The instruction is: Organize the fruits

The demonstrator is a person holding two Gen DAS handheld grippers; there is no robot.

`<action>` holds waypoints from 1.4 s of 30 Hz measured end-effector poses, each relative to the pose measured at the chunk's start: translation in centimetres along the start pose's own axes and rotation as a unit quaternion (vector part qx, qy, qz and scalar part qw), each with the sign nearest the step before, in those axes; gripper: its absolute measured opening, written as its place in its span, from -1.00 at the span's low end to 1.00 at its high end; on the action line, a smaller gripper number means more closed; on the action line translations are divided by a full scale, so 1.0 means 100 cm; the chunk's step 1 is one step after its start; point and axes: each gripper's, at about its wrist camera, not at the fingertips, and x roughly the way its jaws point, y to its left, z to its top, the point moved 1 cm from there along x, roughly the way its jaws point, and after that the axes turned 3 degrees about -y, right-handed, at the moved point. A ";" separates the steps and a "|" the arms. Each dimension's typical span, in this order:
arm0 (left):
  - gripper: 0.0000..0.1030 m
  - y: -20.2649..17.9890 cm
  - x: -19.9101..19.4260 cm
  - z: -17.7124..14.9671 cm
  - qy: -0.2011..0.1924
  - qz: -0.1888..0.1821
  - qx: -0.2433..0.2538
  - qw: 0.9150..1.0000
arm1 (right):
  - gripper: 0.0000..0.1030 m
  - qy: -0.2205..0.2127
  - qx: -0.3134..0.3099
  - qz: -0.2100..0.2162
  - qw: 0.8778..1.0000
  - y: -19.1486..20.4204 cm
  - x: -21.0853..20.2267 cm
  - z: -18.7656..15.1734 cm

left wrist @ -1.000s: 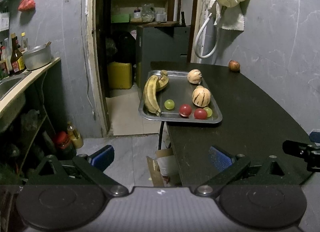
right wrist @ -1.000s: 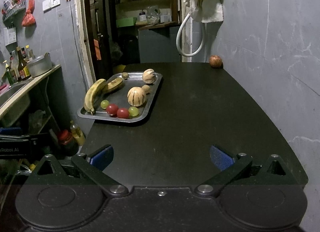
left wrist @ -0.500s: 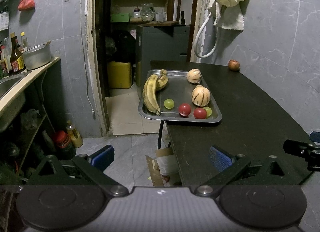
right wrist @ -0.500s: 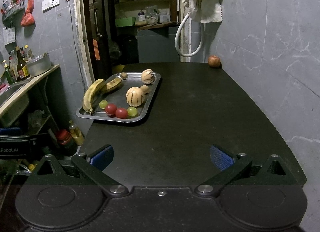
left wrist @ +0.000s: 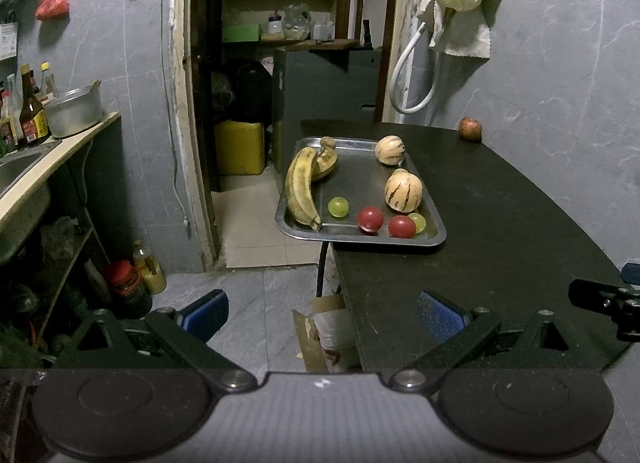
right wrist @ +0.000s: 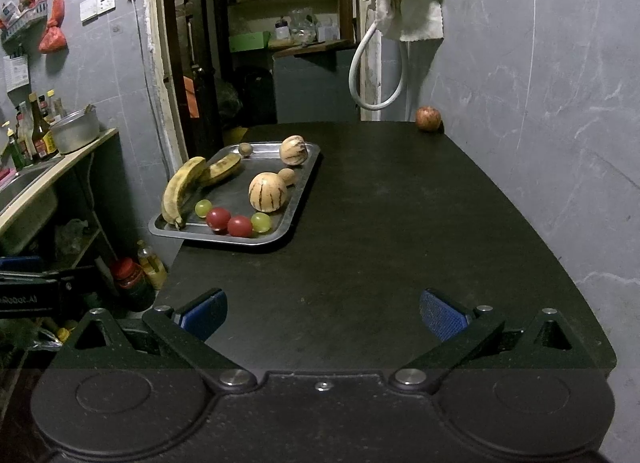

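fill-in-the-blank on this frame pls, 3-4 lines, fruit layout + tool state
1. The metal tray holds two ___ tomatoes between the green grapes.
2. The lone apple sits off the tray, against the ___.
3. Both the left tool and the right tool are ___ and hold nothing.
4. The long banana lies along the tray's ___ edge.

Missing words: red; wall; open; left

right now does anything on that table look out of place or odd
Two things. One reddish fruit sits alone at the table's far corner by the wall, apart from the rest of the fruit in the metal tray. And the tray's left side juts past the table edge over the floor, so it looks easy to tip.
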 end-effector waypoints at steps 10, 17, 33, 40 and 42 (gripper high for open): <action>0.99 -0.003 0.010 0.004 0.008 0.001 -0.001 1.000 | 0.99 0.009 0.001 0.002 1.000 -0.004 0.011 0.004; 0.99 -0.005 0.015 0.005 0.011 0.002 -0.001 1.000 | 0.99 0.012 0.001 0.001 1.000 -0.006 0.014 0.005; 0.99 -0.007 0.019 0.004 0.014 0.003 -0.001 1.000 | 0.99 0.014 0.002 0.002 1.000 -0.007 0.017 0.004; 0.99 -0.011 0.023 0.007 0.044 0.019 -0.013 0.999 | 0.99 0.016 0.001 0.004 1.000 -0.009 0.019 0.004; 0.99 -0.012 0.026 0.007 0.060 0.028 -0.011 0.998 | 0.99 0.016 0.001 0.004 1.000 -0.010 0.019 0.004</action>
